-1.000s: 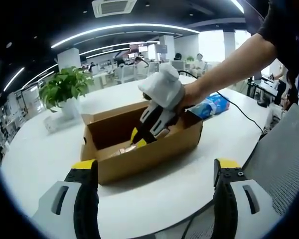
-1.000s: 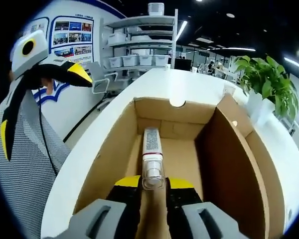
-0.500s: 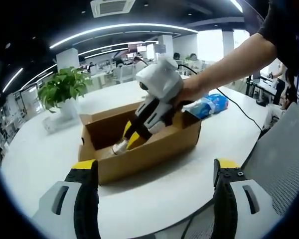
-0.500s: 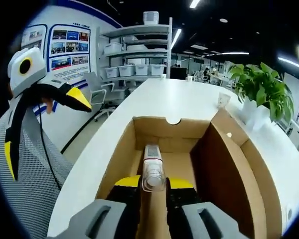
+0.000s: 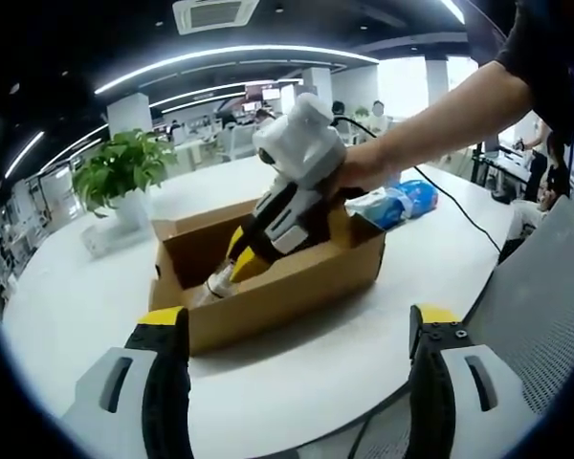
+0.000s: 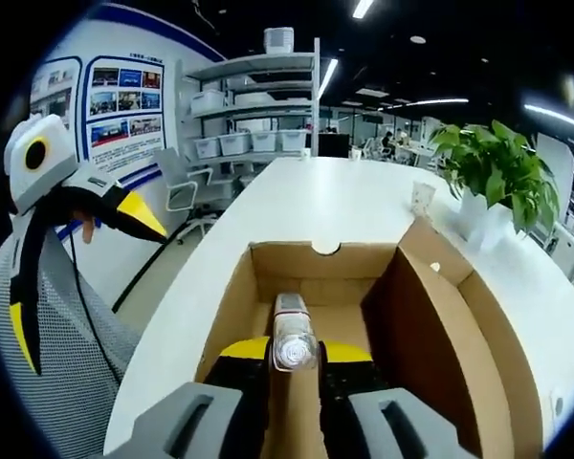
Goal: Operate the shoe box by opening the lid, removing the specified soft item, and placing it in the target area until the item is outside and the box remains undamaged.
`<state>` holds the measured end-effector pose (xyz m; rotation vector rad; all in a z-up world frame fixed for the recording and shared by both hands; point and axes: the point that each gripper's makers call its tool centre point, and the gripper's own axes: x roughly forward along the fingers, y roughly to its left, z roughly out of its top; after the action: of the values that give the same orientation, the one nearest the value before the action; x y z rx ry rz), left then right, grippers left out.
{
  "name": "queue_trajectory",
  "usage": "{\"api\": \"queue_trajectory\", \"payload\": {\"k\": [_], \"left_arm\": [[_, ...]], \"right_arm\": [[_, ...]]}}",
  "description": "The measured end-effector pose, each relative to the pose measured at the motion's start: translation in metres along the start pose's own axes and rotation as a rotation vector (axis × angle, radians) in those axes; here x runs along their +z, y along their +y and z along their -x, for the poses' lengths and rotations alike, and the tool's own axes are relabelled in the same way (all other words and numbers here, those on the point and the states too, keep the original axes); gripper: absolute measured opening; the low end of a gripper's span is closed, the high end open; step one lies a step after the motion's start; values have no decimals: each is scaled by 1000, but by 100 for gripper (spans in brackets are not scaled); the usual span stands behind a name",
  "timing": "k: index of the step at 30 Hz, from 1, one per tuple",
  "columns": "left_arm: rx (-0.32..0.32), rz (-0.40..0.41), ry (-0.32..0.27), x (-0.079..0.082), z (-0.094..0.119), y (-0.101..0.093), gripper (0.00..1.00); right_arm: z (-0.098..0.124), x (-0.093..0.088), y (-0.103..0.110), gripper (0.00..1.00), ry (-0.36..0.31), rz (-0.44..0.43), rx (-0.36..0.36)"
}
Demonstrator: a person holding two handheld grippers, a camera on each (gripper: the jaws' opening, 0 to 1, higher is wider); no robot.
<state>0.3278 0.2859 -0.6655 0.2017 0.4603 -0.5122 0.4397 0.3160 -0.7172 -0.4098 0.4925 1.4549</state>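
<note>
Tube is clamped between the right gripper's jaws above the open box; left gripper's jaws gape.

The shoe box is a brown cardboard carton standing open on the white table, its lid flap upright along one long side and a half-round notch cut in the far end wall. The soft item is a tube with a clear cap, white-bodied, raised above the box floor inside the carton, cap end facing the right gripper view.
</note>
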Motion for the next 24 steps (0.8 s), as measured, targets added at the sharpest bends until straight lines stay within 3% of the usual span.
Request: {"api": "queue_trajectory", "payload": {"k": [10, 24], "left_arm": [[7, 4, -5, 1, 1, 1, 95], [9, -3, -12, 3, 1, 0, 95]], "right_arm": [[7, 4, -1, 12, 11, -48, -14], [26, 1, 6, 12, 75, -34, 4]]}}
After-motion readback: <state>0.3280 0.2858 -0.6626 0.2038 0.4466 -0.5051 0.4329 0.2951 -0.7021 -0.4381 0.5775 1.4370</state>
